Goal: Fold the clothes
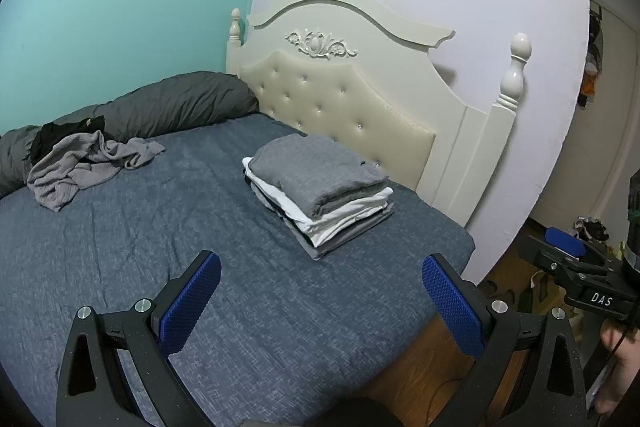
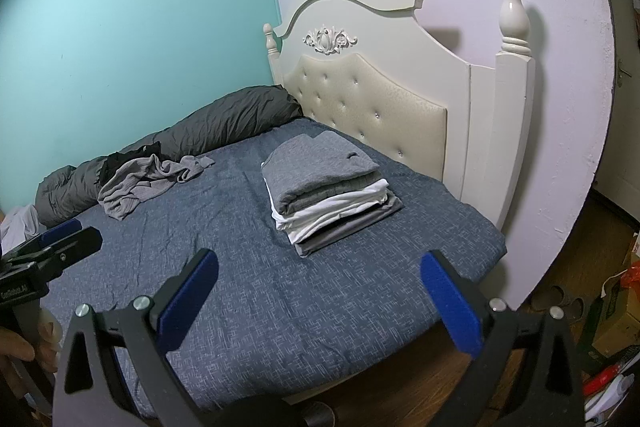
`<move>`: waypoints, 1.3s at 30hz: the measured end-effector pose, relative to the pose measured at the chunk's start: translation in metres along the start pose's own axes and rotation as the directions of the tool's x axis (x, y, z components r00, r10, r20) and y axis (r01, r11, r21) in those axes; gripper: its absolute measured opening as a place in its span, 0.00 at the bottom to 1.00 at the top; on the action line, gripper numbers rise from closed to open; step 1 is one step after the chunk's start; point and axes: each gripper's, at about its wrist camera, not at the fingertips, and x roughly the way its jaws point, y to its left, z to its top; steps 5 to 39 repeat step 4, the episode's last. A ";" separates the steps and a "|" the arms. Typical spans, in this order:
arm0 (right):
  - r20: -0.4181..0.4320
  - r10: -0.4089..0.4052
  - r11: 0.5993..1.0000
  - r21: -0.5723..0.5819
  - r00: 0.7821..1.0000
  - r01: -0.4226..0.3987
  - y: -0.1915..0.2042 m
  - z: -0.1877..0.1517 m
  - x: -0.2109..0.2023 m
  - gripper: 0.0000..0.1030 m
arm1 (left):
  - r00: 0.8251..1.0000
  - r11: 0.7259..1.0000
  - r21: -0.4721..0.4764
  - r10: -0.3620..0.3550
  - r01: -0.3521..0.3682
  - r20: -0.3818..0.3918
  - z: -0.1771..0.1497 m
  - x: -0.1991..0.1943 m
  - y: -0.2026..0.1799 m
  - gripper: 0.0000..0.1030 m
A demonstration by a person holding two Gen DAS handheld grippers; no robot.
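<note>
the crumpled grey garment [image 1: 92, 167] lies in a loose heap near the far side of the bed, by the edge along the teal wall, touching the rolled dark grey duvet [image 1: 172, 103]. it looks like a thin knit: light, limp, sure to sag and drape when lifted, not slippery against textured pads. no hem or shoulder line reads clearly in the bunching, so a sensible first hold would be the tail of fabric trailing toward the headboard, or any outer edge, then shake it flat on the open sheet. a black garment [image 1: 68, 133] sits behind it, partly on the duvet, and could get dragged along if the pinch goes deep.

the folded stack [image 1: 320, 191], grey on top, white and grey beneath, sits near the headboard [image 1: 344, 99] end of the blue sheet [image 1: 200, 267], well apart from the heap.

the left gripper [image 1: 320, 301] hangs over the near edge of the bed, jaws spread wide, holding nothing. the right gripper [image 2: 318, 301] likewise, spread and empty.
</note>
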 end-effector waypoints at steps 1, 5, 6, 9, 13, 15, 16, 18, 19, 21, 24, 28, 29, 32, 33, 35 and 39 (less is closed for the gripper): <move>0.000 -0.001 1.000 -0.001 1.000 0.001 0.000 0.000 0.000 0.99 | 1.000 1.000 0.000 0.001 -0.001 -0.001 0.000 0.000 0.000 1.00; 0.001 -0.002 1.000 -0.001 1.000 0.002 0.000 0.000 0.000 0.99 | 1.000 1.000 0.006 0.004 -0.004 -0.002 -0.001 0.000 0.000 1.00; 0.001 -0.002 1.000 -0.001 1.000 0.002 0.000 0.000 0.000 0.99 | 1.000 1.000 0.006 0.004 -0.004 -0.002 -0.001 0.000 0.000 1.00; 0.001 -0.002 1.000 -0.001 1.000 0.002 0.000 0.000 0.000 0.99 | 1.000 1.000 0.006 0.004 -0.004 -0.002 -0.001 0.000 0.000 1.00; 0.001 -0.002 1.000 -0.001 1.000 0.002 0.000 0.000 0.000 0.99 | 1.000 1.000 0.006 0.004 -0.004 -0.002 -0.001 0.000 0.000 1.00; 0.001 -0.002 1.000 -0.001 1.000 0.002 0.000 0.000 0.000 0.99 | 1.000 1.000 0.006 0.004 -0.004 -0.002 -0.001 0.000 0.000 1.00; 0.001 -0.002 1.000 -0.001 1.000 0.002 0.000 0.000 0.000 0.99 | 1.000 1.000 0.006 0.004 -0.004 -0.002 -0.001 0.000 0.000 1.00; 0.001 -0.002 1.000 -0.001 1.000 0.002 0.000 0.000 0.000 0.99 | 1.000 1.000 0.006 0.004 -0.004 -0.002 -0.001 0.000 0.000 1.00; 0.001 -0.002 1.000 -0.001 1.000 0.002 0.000 0.000 0.000 0.99 | 1.000 1.000 0.006 0.004 -0.004 -0.002 -0.001 0.000 0.000 1.00; 0.001 -0.002 1.000 -0.001 1.000 0.002 0.000 0.000 0.000 0.99 | 1.000 1.000 0.006 0.004 -0.004 -0.002 -0.001 0.000 0.000 1.00; 0.001 -0.002 1.000 -0.001 1.000 0.002 0.000 0.000 0.000 0.99 | 1.000 1.000 0.006 0.004 -0.004 -0.002 -0.001 0.000 0.000 1.00; 0.001 -0.002 1.000 -0.001 1.000 0.002 0.000 0.000 0.000 0.99 | 1.000 1.000 0.006 0.004 -0.004 -0.002 -0.001 0.000 0.000 1.00; 0.001 -0.002 1.000 -0.001 1.000 0.002 0.000 0.000 0.000 0.99 | 1.000 1.000 0.006 0.004 -0.004 -0.002 -0.001 0.000 0.000 1.00; 0.001 -0.002 1.000 -0.001 1.000 0.002 0.000 0.000 0.000 0.99 | 1.000 1.000 0.006 0.004 -0.004 -0.002 -0.001 0.000 0.000 1.00; 0.001 -0.002 1.000 -0.001 1.000 0.002 0.000 0.000 0.000 0.99 | 1.000 1.000 0.006 0.004 -0.004 -0.002 -0.001 0.000 0.000 1.00; 0.001 -0.002 1.000 -0.001 1.000 0.002 0.000 0.000 0.000 0.99 | 1.000 1.000 0.006 0.004 -0.004 -0.002 -0.001 0.000 0.000 1.00; 0.001 -0.002 1.000 -0.001 1.000 0.002 0.000 0.000 0.000 0.99 | 1.000 1.000 0.006 0.004 -0.004 -0.002 -0.001 0.000 0.000 1.00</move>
